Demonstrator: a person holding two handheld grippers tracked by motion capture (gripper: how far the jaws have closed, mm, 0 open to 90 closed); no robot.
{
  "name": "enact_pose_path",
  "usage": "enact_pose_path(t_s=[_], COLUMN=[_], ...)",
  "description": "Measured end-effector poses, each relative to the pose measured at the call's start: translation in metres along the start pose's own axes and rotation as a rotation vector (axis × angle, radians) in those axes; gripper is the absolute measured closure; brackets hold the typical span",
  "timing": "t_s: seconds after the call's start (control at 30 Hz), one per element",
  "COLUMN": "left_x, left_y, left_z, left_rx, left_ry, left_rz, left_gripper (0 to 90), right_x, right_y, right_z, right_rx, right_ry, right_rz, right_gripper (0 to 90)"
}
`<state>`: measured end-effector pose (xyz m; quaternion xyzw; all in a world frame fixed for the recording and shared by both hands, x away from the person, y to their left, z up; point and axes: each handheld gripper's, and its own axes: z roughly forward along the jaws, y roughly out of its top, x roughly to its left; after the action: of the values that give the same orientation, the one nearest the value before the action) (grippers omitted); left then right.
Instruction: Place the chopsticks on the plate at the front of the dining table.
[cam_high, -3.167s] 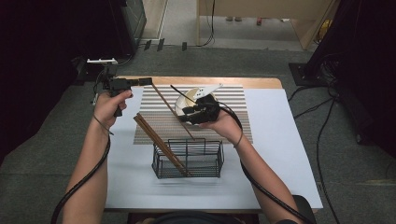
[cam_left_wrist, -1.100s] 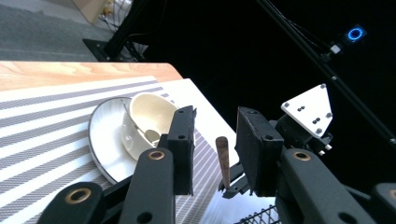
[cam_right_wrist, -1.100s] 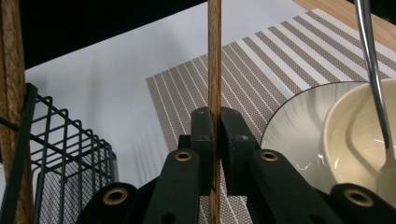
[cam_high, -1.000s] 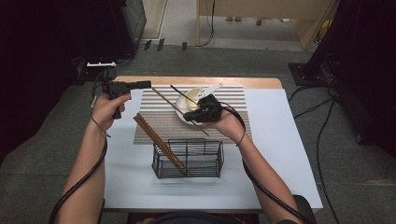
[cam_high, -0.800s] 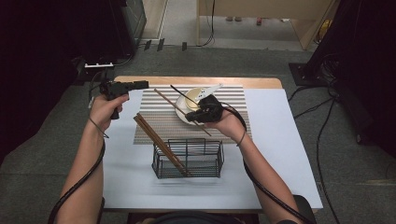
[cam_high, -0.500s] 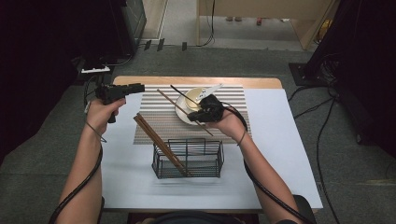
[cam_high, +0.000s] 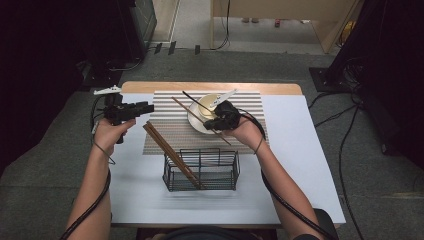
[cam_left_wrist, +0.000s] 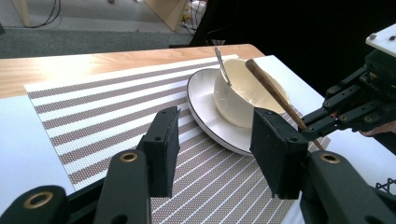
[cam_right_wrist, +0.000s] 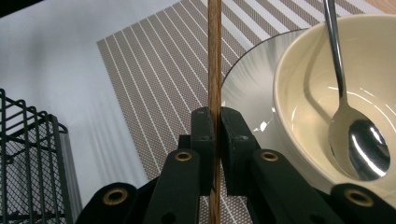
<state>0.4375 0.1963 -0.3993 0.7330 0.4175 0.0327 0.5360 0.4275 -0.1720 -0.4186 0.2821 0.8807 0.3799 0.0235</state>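
A person stands at a counter (cam_high: 300, 165) covered by a white sheet, with a gripper in each hand. The landmark is a cream bowl (cam_high: 209, 104) sitting on a white saucer (cam_high: 196, 123), both on a striped placemat (cam_high: 170, 131) at the far middle of the counter. A metal spoon (cam_right_wrist: 355, 140) rests inside the bowl, its handle leaning up over the rim.

The right gripper (cam_high: 216, 121) hovers just on the near right side of the bowl. Its fingers (cam_right_wrist: 201, 135) are pressed together on a single brown wooden chopstick (cam_high: 192, 115), which runs slantwise past the front of the bowl, its far end pointing up and to the left over the placemat. In the right gripper view the chopstick (cam_right_wrist: 214, 56) stands straight up between the two fingers, just left of the saucer's edge.

The left gripper (cam_high: 145, 107) is held well to the left of the bowl, above the left edge of the placemat, pointing towards the bowl. Its fingers (cam_left_wrist: 163, 149) stand moderately apart and have just been opening; nothing lies between them. In the left gripper view the bowl (cam_left_wrist: 243, 93) and the held chopstick (cam_left_wrist: 275, 95) lie ahead of them.

Nearer to the person than the bowl sits a black wire basket (cam_high: 201, 170). A pair of brown chopsticks (cam_high: 170, 152) leans in its left end, their upper ends reaching out towards the placemat's near left corner.
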Motion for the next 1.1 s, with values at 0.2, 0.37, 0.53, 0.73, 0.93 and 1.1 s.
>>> enact_pose_path(t_s=[0.2,0.37,0.53,0.73,0.93,1.1], left_x=[0.001,0.002,0.004,0.005,0.006,0.006], left_y=[-0.008,-0.013,-0.017,-0.019,-0.021,-0.021], left_z=[0.001,0.002,0.005,0.007,0.006,0.007], left_rx=[0.011,0.012,0.018,0.017,0.012,0.015], left_ry=[0.013,0.024,0.019,0.015,0.013,0.012], left_rz=[0.006,0.018,0.011,0.002,-0.005,-0.003], left_gripper=[50.3,49.6,49.5,49.5,49.6,49.6], right_x=[-0.001,-0.002,-0.004,-0.009,-0.011,-0.014], right_y=[-0.001,-0.002,-0.002,0.002,0.003,0.002], right_z=[0.004,0.011,0.020,0.023,0.027,0.031], right_rx=[0.022,0.028,0.048,0.046,0.054,0.066], right_ry=[-0.008,-0.005,-0.011,-0.017,-0.025,-0.030], right_rz=[0.010,0.014,0.012,0.016,0.005,0.002], right_gripper=[86.0,85.9,85.9,85.9,85.9,85.9])
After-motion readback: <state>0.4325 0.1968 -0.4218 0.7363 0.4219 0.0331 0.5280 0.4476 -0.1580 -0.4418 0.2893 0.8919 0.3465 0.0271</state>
